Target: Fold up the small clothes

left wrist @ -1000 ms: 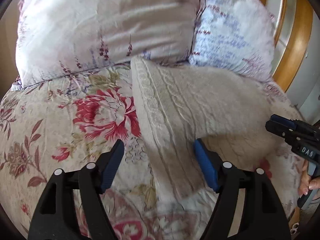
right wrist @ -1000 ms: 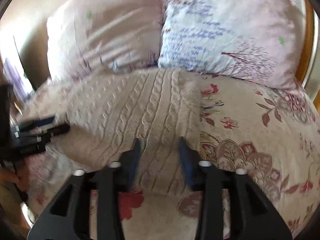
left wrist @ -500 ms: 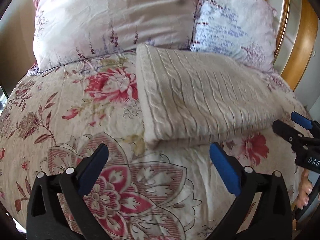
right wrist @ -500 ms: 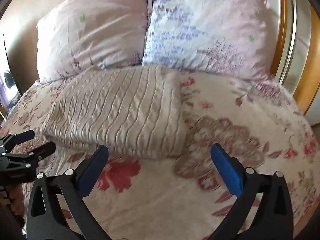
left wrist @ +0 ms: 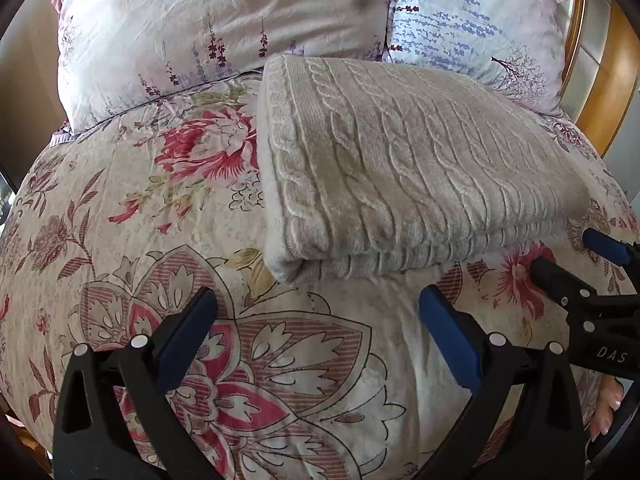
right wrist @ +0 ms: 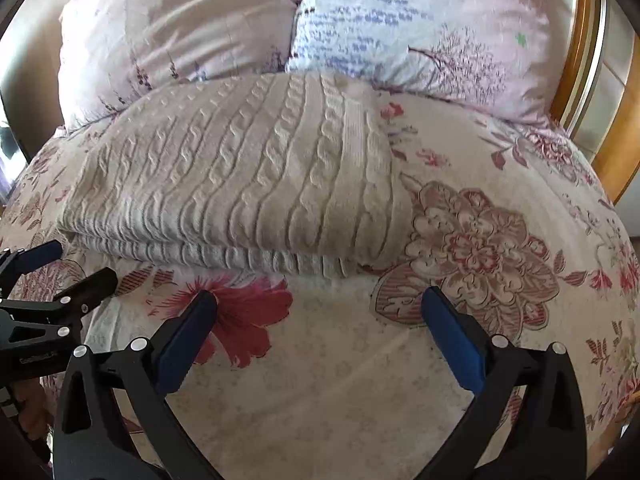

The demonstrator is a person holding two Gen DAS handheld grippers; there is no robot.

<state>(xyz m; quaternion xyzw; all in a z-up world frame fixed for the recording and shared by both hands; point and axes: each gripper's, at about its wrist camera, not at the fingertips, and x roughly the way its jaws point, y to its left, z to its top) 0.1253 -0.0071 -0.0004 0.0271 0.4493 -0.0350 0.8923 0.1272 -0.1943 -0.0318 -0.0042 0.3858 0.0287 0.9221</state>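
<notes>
1. The cream cable-knit sweater lay folded on the floral-print bed, its far edge touching the pillows.
2. The left tool and right tool stood spread wide, empty, just short of the sweater.
3. Risk: a careless nudge could undo the loose stacked layers.

Cream cable-knit sweater, floral bedspread

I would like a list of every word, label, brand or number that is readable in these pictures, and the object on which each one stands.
"DAS": white letters on the black body of the right hand-held gripper, at the right edge of the left wrist view.
A small label on the left hand-held gripper, at the left edge of the right wrist view: too small and blurred to read.
Blue script-like print on the right pillow: only a pattern, nothing readable.
</notes>
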